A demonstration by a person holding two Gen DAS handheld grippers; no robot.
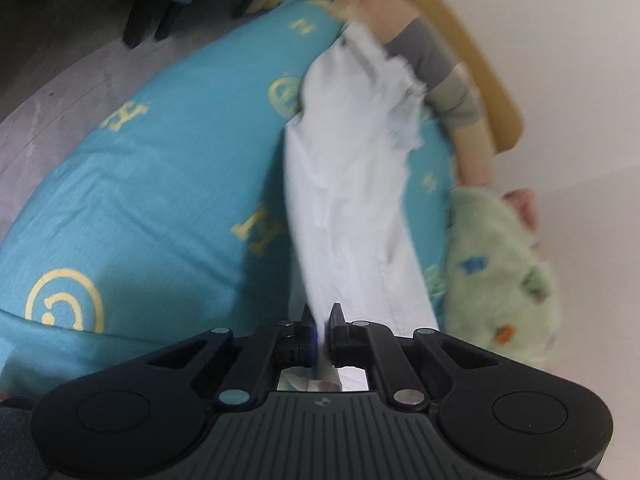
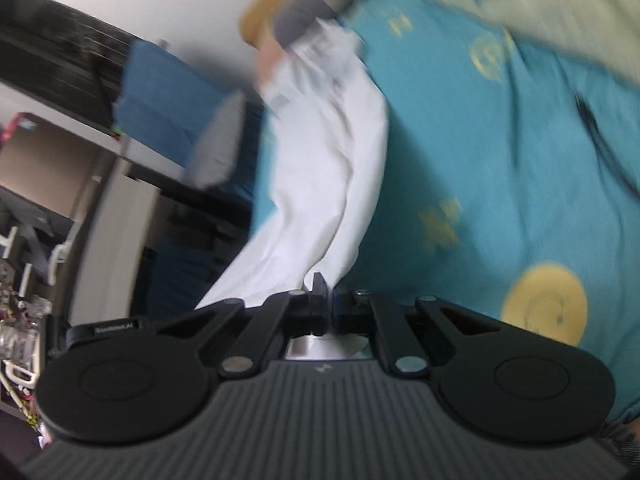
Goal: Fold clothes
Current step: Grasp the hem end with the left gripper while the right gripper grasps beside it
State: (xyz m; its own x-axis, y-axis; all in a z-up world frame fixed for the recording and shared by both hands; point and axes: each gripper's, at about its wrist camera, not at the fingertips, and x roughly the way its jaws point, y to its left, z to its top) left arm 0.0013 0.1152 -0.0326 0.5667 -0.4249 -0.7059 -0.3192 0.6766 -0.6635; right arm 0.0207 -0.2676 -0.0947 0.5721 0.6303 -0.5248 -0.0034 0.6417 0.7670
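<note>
A white garment hangs stretched above a turquoise bedsheet with yellow prints. My left gripper is shut on its near end. In the right wrist view the same white garment runs away from my right gripper, which is shut on another edge of it. A person's hand and arm in a grey sleeve are at the garment's far end. Both views are blurred by motion.
A pale green fleece item with small coloured patches lies at the bed's right side, also visible as green fleece. A wooden headboard meets a white wall. Dark furniture and shelves stand past the bed's edge.
</note>
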